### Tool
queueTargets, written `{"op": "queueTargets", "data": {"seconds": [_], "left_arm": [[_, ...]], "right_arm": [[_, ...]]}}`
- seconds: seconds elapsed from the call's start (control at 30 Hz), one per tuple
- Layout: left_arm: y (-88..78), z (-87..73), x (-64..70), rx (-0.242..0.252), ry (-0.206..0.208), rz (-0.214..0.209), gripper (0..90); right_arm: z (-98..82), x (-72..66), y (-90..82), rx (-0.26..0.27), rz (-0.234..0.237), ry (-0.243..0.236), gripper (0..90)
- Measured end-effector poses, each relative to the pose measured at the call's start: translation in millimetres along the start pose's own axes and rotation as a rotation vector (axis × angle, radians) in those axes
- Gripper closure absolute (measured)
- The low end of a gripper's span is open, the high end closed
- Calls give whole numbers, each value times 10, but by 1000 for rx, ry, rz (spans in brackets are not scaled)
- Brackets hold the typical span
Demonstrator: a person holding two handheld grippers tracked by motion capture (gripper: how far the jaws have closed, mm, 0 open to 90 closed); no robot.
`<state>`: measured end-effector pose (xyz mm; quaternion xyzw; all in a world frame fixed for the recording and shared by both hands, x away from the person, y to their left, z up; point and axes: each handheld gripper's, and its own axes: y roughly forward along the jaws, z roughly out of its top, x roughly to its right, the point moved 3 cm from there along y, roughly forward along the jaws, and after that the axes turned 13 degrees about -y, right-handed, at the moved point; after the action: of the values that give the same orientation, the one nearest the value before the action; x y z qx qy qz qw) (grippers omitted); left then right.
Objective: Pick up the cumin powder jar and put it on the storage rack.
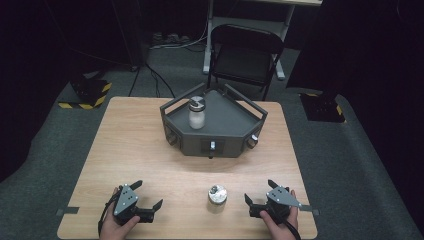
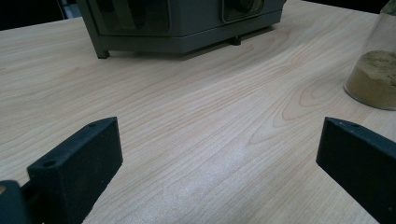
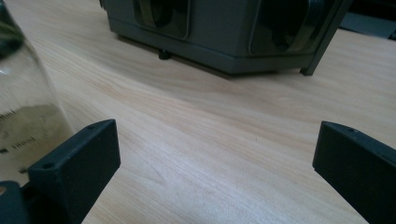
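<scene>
The spice jar (image 1: pixel 217 198) stands on the tabletop (image 1: pixel 130 150), between the gaping, empty left tongs (image 1: pixel 148 198) and right tongs (image 1: pixel 258 192). Best approach level, closing around the glass below its lid.

jar (image 2: pixel 376 70) – cut by right edge; tray (image 3: pixel 224 32) – top cropped

Your left gripper (image 1: pixel 148 196) and right gripper (image 1: pixel 258 192) are matching black units, each topped by a grey three-cornered plate dotted with small screws, with blocky matte jaws showing a screw hole, and a black cable trailing near your hands.
</scene>
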<state>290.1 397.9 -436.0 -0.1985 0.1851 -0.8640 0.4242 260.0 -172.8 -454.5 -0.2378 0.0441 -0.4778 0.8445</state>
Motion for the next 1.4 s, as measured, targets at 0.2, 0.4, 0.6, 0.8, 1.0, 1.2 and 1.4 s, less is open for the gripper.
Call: {"op": "queueTargets", "data": {"seconds": [0.2, 0.4, 0.6, 0.8, 1.0, 1.2, 1.4], "left_arm": [[-4, 0, -4, -1, 4, -3, 6], [-2, -1, 24, -4, 29, 0, 6], [-5, -1, 18, -4, 29, -2, 6], [-5, 0, 22, -6, 31, -3, 6], [-4, 4, 13, -8, 27, -5, 6], [-2, 5, 15, -10, 31, -8, 6], [-5, 7, -2, -9, 27, -14, 6]], "right_arm": [[62, -35, -139, 75, 29, 3, 6], [162, -119, -185, 111, 64, -27, 5], [268, -220, -202, 144, 116, -62, 5], [334, -316, -166, 166, 170, -76, 6], [360, -366, -122, 165, 200, -88, 6], [368, -433, -46, 164, 230, -79, 6], [358, -537, 59, 159, 233, -71, 6]]}}
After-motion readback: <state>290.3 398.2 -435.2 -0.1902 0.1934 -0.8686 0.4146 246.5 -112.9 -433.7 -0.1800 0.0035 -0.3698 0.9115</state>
